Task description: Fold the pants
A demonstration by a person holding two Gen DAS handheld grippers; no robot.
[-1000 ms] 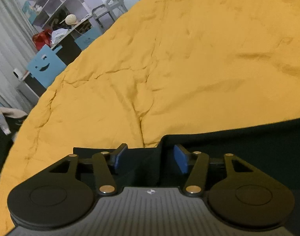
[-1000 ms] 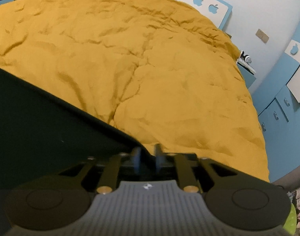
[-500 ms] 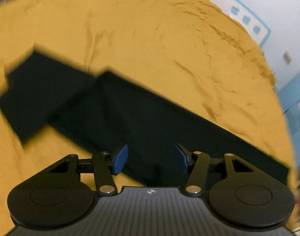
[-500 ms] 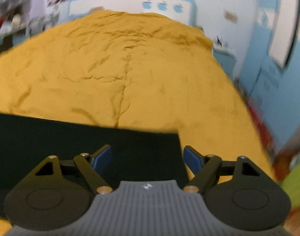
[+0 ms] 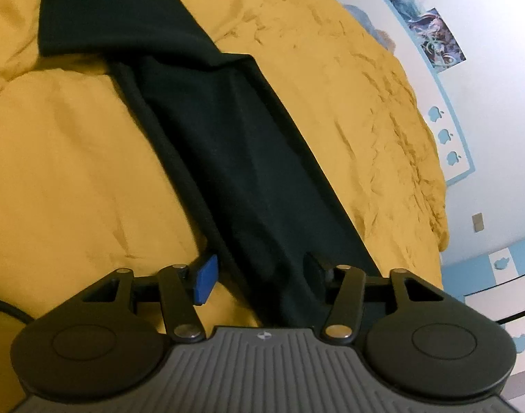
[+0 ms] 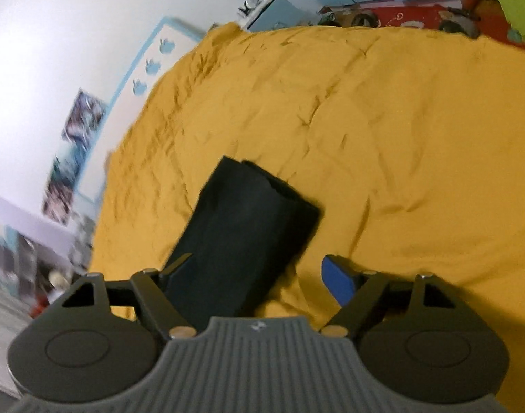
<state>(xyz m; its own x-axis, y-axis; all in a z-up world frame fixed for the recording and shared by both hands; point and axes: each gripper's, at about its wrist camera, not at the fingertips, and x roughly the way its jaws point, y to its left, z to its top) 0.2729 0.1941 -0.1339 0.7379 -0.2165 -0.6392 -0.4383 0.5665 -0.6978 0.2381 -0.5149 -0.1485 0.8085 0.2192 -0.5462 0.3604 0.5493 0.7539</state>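
Black pants [image 5: 235, 144] lie flat on a yellow bedspread [image 5: 73, 158], running as a long strip from the near middle to the far left, where one part bends aside. My left gripper [image 5: 259, 275] is open, hovering over the near end of the strip. In the right wrist view the pants [image 6: 245, 237] show as a dark strip with a squared end. My right gripper [image 6: 259, 275] is open above it, holding nothing.
The yellow bedspread [image 6: 400, 137] fills most of both views. A white wall with a blue headboard panel [image 5: 452, 144] and posters [image 5: 431, 38] borders the bed. Cluttered shelves [image 6: 35, 268] and a red floor area [image 6: 400, 13] lie beyond the bed's edges.
My right gripper has let go of the pants and opened. Both grippers have swung round and lifted, and the pants now lie flat on the bed.
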